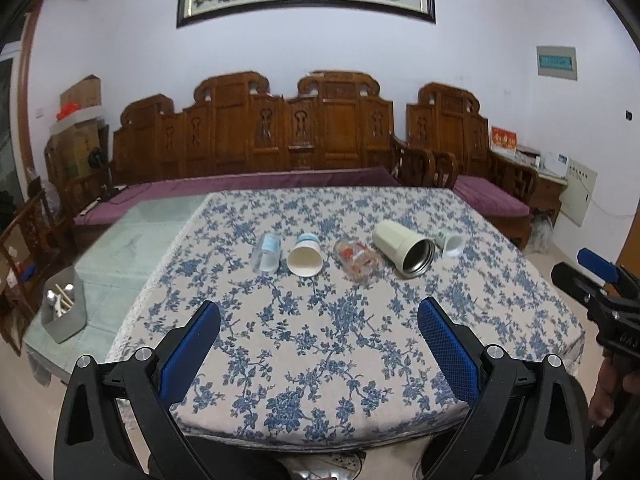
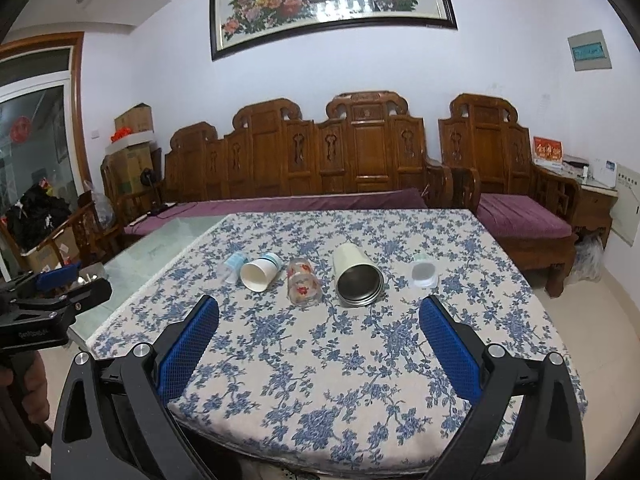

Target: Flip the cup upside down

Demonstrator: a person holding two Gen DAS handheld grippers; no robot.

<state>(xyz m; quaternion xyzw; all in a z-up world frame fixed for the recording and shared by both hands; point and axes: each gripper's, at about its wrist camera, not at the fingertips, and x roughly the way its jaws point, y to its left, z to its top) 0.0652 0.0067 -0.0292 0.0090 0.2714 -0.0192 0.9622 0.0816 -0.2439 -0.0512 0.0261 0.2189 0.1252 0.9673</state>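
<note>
Five cups lie on their sides in a row mid-table on the floral tablecloth (image 1: 320,360): clear plastic cup (image 1: 265,255), white paper cup (image 1: 305,259), printed glass (image 1: 357,260), cream steel-lined tumbler (image 1: 402,248), small white cup (image 1: 452,244). Left gripper (image 1: 319,322) hovers over the near edge, jaws spread wide, holding nothing. Right gripper (image 2: 319,322) likewise wide apart, empty, well short of the cups. Metal utensil box (image 1: 64,308) sits at left on bare glass.

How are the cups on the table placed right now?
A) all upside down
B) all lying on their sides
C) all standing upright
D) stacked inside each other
B: each cup, like the paper cup and steel cup, lies sideways on the table, mouth showing.
</note>
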